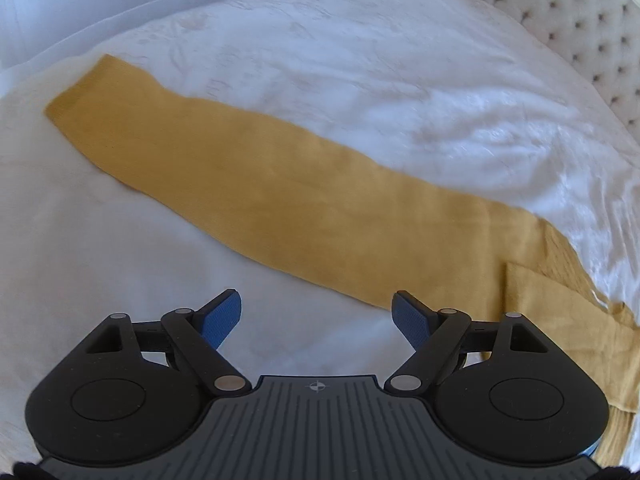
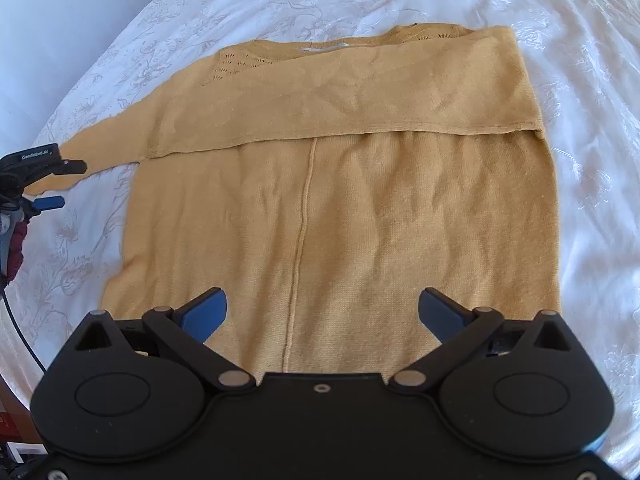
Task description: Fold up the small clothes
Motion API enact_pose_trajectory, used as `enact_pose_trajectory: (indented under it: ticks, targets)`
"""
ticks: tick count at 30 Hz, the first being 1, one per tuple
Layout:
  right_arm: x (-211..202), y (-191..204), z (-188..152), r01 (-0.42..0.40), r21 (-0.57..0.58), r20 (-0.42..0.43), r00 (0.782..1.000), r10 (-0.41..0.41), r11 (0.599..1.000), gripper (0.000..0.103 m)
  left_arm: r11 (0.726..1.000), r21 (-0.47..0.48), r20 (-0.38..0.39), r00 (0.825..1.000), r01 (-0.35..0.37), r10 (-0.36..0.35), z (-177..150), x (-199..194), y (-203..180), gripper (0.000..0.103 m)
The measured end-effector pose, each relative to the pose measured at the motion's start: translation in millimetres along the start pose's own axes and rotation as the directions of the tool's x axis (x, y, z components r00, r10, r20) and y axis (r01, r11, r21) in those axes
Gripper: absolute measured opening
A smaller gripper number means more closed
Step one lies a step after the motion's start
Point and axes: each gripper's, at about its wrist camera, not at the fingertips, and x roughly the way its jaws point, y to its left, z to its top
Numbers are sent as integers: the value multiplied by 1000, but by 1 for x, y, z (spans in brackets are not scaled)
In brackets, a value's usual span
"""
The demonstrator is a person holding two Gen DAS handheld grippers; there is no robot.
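both claws, left claw (image 1: 317, 312) and right claw (image 2: 322, 310), gape apart above the mustard sweater (image 2: 340, 208).

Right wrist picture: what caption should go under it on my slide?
Open right hand-held gripper above a mustard-yellow knitted sweater, one sleeve folded across it, on a white embroidered bedspread.

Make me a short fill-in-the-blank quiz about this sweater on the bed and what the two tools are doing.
1. The mustard-yellow knit sweater lies on a ____ embroidered bedspread.
2. One long sleeve is stretched out flat; the other is ____ across the chest.
3. The left tool and the right tool are both ____, holding nothing.

Missing words: white; folded; open
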Motion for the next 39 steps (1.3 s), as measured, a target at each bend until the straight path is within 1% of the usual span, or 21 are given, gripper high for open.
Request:
enact_pose_trajectory:
  ticks: [4,7,11,14,17,20,23,24,25,26,27,28,29,30,31,32,34,36,39]
  targets:
    - [0,15,4,5,2,10,1000,-5,1000,102,999,-23,55,997,-47,48,27,-12,44,82]
    - [0,29,8,2,-2,19,1000,-2,1000,102,996,-36,88,992,-86,89,48,-15,69,82]
    - [2,49,16,-4,-15,28,1000,4,1000,102,990,-65,116,985,-123,130,68,-12,98,82]
    - [5,63,23,-10,-25,30,999,11,1000,102,986,-80,121,980,-146,155,79,-6,116,82]
    - [9,74,29,-13,-41,26,1000,14,999,102,983,-104,122,979,-150,163,85,2,130,82]
    - [14,84,33,-14,-55,18,1000,15,998,102,983,-128,131,980,-130,147,89,11,141,82]
    - [18,91,37,-14,-66,9,1000,14,998,102,986,-120,138,982,-111,127,91,16,147,81]
    - [20,93,38,-13,-69,5,1000,13,998,102,987,-112,140,982,-114,129,91,17,147,79]
    - [21,95,38,-12,-73,1,1000,12,997,102,987,-101,140,980,-126,140,92,18,147,67]
    - [22,96,39,-11,-77,-4,1000,10,997,102,984,-88,139,976,-155,167,92,18,146,58]
    - [24,98,39,-10,-81,-8,1000,9,997,102,980,-79,135,972,-185,194,91,18,146,44]
    - [24,98,39,-9,-84,-12,1000,8,996,102,978,-75,132,971,-193,201,91,18,147,40]
    - [25,99,40,-9,-86,-15,1000,7,996,102,980,-75,136,972,-183,191,90,17,149,39]
    - [25,100,40,-9,-87,-17,1000,7,996,102,981,-75,145,972,-178,187,89,15,150,32]
    - [26,100,39,-9,-89,-20,1000,7,996,102,980,-71,161,968,-185,194,88,13,150,18]
    - [26,99,39,-9,-90,-22,1000,7,996,102,980,-67,171,966,-186,195,88,10,150,14]
    - [26,98,38,-11,-91,-25,1000,9,996,102,986,-64,178,970,-157,166,88,5,148,8]
    - [25,96,37,-15,-90,-28,1000,12,996,102,988,-61,191,970,-144,153,90,-4,141,8]
    - [21,91,34,-20,-88,-23,1000,18,996,102,994,-75,231,968,-85,100,92,-26,124,8]
